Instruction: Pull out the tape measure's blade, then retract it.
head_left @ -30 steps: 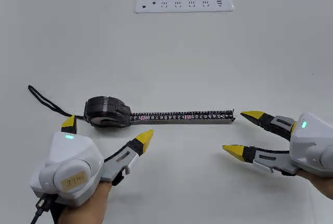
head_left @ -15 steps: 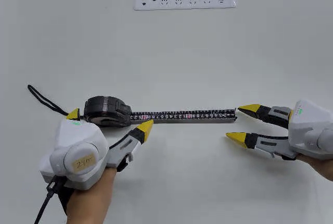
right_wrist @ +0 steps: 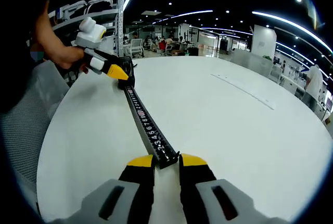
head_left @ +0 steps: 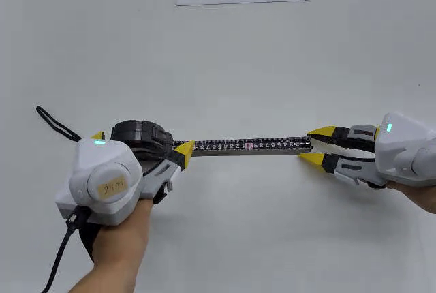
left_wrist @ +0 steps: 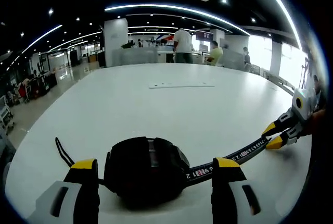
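- Tape measure case (head_left: 139,140) lies on the white table (head_left: 225,61), blade (head_left: 245,146) drawn part-way out toward the right.
- Left gripper (head_left: 141,141): jaws spread, straddling the case; judged there to brace it.
- Right gripper (head_left: 315,145): jaws drawn in on either side of the blade's end hook (right_wrist: 167,159); cannot tell whether they are pinching it.
- Judged step: taking hold of the tip.

Tape case (head_left: 144,132) — half behind left gripper (head_left: 142,141)

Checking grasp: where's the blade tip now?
In the head view, the blade tip sits right of centre, between the right gripper's jaws, opposite the case.
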### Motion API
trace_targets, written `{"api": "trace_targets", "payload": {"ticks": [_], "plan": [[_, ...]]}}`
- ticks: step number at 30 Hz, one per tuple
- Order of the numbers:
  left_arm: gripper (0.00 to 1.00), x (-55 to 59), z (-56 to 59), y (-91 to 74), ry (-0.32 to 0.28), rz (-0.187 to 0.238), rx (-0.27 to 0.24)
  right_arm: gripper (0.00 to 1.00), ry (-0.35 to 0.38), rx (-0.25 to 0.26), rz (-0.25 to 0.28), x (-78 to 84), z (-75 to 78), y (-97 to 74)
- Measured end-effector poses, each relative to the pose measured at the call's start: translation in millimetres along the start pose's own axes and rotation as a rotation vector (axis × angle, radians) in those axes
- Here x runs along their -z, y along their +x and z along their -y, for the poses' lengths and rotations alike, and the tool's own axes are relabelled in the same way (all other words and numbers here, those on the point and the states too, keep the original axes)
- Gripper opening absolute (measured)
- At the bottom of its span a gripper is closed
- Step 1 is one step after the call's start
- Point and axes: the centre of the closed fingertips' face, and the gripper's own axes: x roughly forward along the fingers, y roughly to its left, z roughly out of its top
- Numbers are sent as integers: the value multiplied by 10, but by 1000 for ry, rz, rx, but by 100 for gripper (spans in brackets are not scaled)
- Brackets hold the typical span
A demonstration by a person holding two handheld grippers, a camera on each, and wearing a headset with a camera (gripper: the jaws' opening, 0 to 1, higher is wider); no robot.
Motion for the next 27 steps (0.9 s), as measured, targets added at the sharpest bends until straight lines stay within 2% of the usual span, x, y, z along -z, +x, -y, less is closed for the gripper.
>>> {"api": "trace_targets", "payload": {"ticks": [9, 27], "plan": [[80, 7, -40, 42, -27, -11, -12, 15, 5, -23, 6, -4, 8, 15], [69, 37, -123, 74, -60, -35, -32, 12, -44, -49, -8, 19, -7, 21]]}}
